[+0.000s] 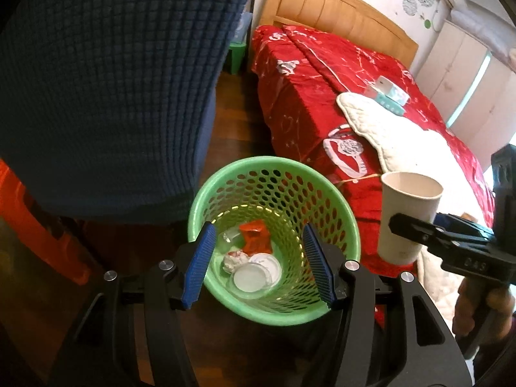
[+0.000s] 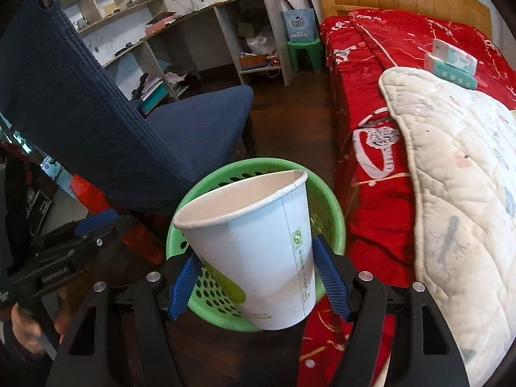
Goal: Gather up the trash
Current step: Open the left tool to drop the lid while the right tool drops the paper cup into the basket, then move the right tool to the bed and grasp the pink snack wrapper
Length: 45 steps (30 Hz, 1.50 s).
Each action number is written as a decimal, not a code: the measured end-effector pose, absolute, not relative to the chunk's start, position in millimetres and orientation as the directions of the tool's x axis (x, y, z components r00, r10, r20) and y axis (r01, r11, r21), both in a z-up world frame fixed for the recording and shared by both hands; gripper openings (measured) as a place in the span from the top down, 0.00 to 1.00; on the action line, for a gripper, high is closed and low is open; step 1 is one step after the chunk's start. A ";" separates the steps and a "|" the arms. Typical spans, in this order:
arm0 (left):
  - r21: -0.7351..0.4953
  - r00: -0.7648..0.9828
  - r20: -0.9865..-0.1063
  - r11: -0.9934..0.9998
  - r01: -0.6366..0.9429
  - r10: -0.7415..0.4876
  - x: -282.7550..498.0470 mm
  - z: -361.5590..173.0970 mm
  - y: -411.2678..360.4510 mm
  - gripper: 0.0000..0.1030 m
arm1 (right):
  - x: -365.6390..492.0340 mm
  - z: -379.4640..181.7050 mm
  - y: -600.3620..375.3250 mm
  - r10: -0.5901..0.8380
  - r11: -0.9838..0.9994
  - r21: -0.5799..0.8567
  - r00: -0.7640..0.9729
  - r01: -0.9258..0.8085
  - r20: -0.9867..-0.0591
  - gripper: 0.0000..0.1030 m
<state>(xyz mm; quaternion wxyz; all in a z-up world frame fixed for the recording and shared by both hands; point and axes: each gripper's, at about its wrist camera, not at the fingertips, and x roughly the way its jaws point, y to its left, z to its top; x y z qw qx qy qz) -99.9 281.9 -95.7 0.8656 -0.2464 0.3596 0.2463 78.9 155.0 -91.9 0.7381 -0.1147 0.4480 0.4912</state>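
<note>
step: drop paper cup [image 2: 258, 251] into green basket [image 1: 225, 174] | right tongs [image 2: 258, 277] hold cup | left tongs [image 1: 258, 264] wide, empty | advice: centre cup above rim before releasing

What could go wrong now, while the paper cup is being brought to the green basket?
1. In the left wrist view the white paper cup sits beside the green perforated plastic basket's rim, not over it; released now, it may miss.
2. The right gripper holds the cup low and tilted, so it could slip.
3. The open left gripper hovers over the basket mouth and may block the drop.
</note>
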 end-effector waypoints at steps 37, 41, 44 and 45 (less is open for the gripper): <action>-0.169 0.680 -0.722 0.920 -0.354 0.129 -4.1 -54.4 168.0 0.09 | 156.8 -78.8 -106.4 0.453 0.845 0.209 0.449 -0.493 -0.770 0.13; -0.163 0.678 -0.728 0.932 -0.323 0.108 6.3 -55.6 152.2 0.09 | 175.0 -79.7 -145.6 0.404 0.873 0.174 0.476 -0.455 -0.781 0.13; -0.165 0.676 -0.731 0.937 -0.308 0.093 14.9 -56.1 142.5 0.09 | 188.1 -80.7 -171.0 0.374 0.885 0.146 0.488 -0.442 -0.788 0.13; -0.164 0.675 -0.732 0.939 -0.302 0.089 18.8 -56.3 138.6 0.09 | 192.2 -81.2 -177.0 0.370 0.886 0.144 0.486 -0.441 -0.792 0.13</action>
